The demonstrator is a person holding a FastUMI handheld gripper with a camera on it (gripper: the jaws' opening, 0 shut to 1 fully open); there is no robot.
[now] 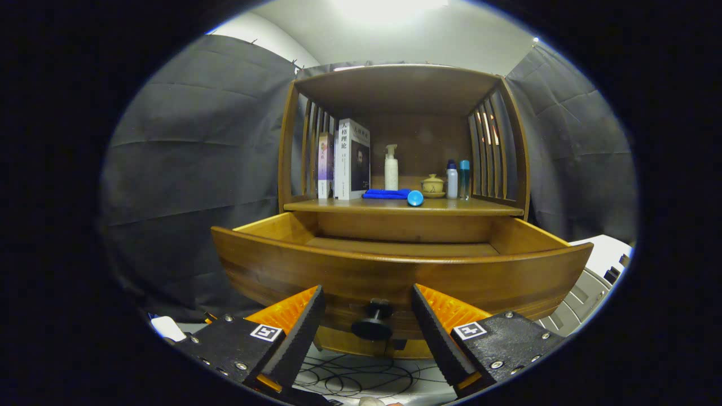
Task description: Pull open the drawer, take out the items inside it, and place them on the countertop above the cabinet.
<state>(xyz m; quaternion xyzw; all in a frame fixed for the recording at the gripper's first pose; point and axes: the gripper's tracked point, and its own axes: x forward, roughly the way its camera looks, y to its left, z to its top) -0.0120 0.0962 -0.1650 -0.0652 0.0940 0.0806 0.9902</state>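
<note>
The wooden drawer (395, 270) stands pulled out from the cabinet, its front panel curving just ahead of my fingers. Its dark round knob (372, 322) sits between my fingers without touching either one. My gripper (368, 301) is open, one finger on each side of the knob. I see only the bare far part of the drawer floor (403, 247); the front panel hides the rest of the inside. On the countertop (468, 207) above lie a folded blue cloth (386, 194) and a blue ball-like item (415, 198).
On the countertop also stand books (351, 159) at the left, a white pump bottle (391, 167), a small lidded cup (432, 185) and two slim bottles (457, 179). Cables (350, 378) lie on the floor below the drawer. A white appliance (598, 276) sits to the right.
</note>
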